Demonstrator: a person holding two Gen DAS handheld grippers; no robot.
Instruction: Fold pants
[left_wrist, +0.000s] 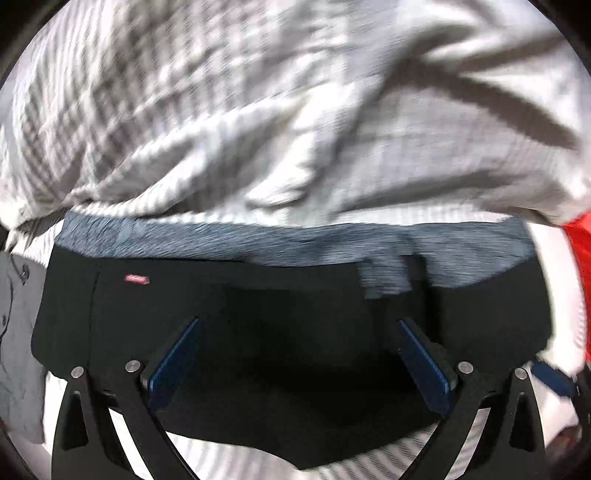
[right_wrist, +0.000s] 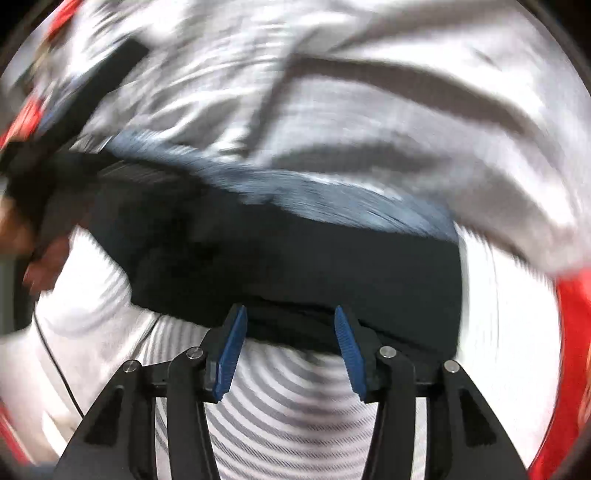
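Dark pants (left_wrist: 258, 314) lie crosswise on striped cloth (left_wrist: 221, 110), long axis left-right, waistband on far side; left gripper (left_wrist: 299, 354) released, wide over pants; right gripper (right_wrist: 290, 345) half-spread, gripping nothing, at near edge.

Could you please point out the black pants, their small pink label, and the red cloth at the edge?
black pants (left_wrist: 258, 314): left wrist view, on the flat black fabric.
pink label (left_wrist: 136, 279): left wrist view, on the label's middle.
red cloth (right_wrist: 576, 332): right wrist view, on the fabric at the right edge.
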